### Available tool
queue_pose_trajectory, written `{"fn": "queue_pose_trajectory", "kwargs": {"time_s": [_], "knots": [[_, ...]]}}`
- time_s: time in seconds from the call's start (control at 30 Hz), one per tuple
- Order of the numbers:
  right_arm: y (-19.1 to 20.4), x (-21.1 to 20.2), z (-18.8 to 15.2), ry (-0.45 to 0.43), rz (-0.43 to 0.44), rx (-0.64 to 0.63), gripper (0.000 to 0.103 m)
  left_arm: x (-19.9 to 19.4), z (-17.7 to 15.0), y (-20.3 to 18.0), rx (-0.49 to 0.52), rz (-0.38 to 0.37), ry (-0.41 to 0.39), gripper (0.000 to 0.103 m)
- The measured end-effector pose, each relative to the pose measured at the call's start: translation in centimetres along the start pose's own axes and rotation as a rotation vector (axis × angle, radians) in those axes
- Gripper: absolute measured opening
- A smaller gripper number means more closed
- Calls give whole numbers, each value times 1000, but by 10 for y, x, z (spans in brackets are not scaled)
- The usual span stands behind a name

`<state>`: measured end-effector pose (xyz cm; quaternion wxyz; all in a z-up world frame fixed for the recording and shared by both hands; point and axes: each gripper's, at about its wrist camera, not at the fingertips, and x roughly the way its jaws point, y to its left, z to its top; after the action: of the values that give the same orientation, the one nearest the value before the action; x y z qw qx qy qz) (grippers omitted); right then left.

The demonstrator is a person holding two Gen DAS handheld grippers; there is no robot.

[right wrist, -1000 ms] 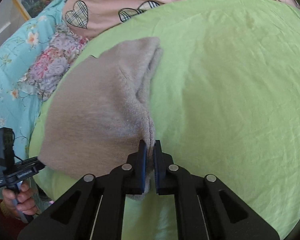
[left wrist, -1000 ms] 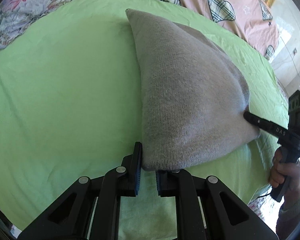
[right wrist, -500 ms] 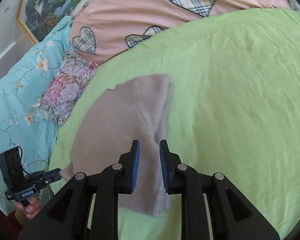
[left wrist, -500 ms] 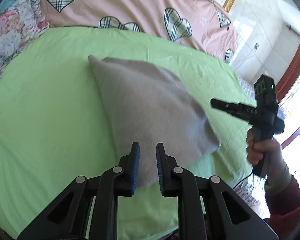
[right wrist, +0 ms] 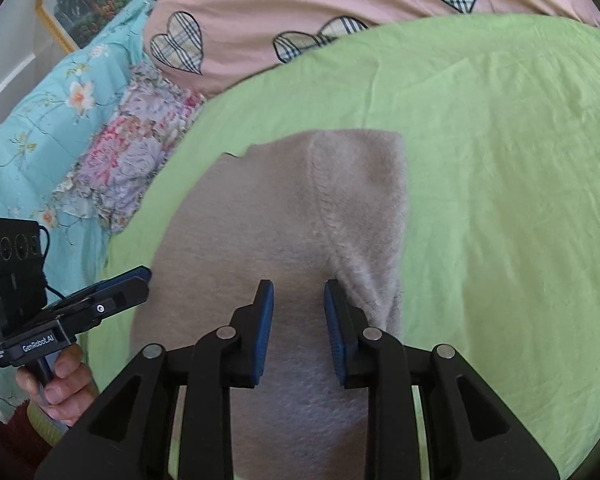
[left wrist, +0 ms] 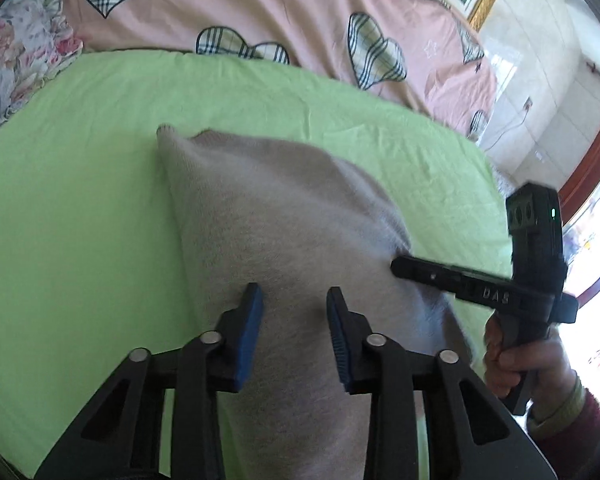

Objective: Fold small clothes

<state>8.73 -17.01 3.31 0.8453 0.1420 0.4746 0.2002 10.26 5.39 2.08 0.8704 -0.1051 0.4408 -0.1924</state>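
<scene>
A grey knit garment (left wrist: 284, 208) lies folded on the green sheet (left wrist: 80, 200), its near edge under both cameras. My left gripper (left wrist: 294, 289) hovers above that near part; its jaws are opening, with nothing between the pads. My right gripper (right wrist: 296, 284) is open over the garment (right wrist: 280, 220), beside a raised seam, and grips nothing. In the left wrist view the right gripper (left wrist: 400, 269) shows from the side with its tip by the garment's right edge. The left gripper (right wrist: 146, 280) appears at the garment's left edge in the right wrist view.
A pink quilt with plaid hearts (left wrist: 300, 8) borders the sheet (right wrist: 500, 160) at the back. A floral pillow (right wrist: 132, 152) and a turquoise flowered cover (right wrist: 40, 112) lie at the left. A person's hand (left wrist: 512, 360) holds each gripper's handle. A wooden door frame (left wrist: 592, 160) stands at the right.
Both grippers let go of the garment's near corners, opened and drew back upward. The garment, lifted a second ago, now lies on the sheet.
</scene>
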Motion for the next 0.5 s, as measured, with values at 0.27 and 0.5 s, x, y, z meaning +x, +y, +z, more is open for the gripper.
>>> {"fn": "queue_pose_trajectory", "kwargs": {"time_s": [0.27, 0.5], "knots": [[-16, 13, 5, 4, 26, 1, 23, 7, -11, -10, 71, 82, 4, 25], [11, -36, -25, -47, 33, -39, 26, -52, -43, -17, 47, -69, -31, 23]]}}
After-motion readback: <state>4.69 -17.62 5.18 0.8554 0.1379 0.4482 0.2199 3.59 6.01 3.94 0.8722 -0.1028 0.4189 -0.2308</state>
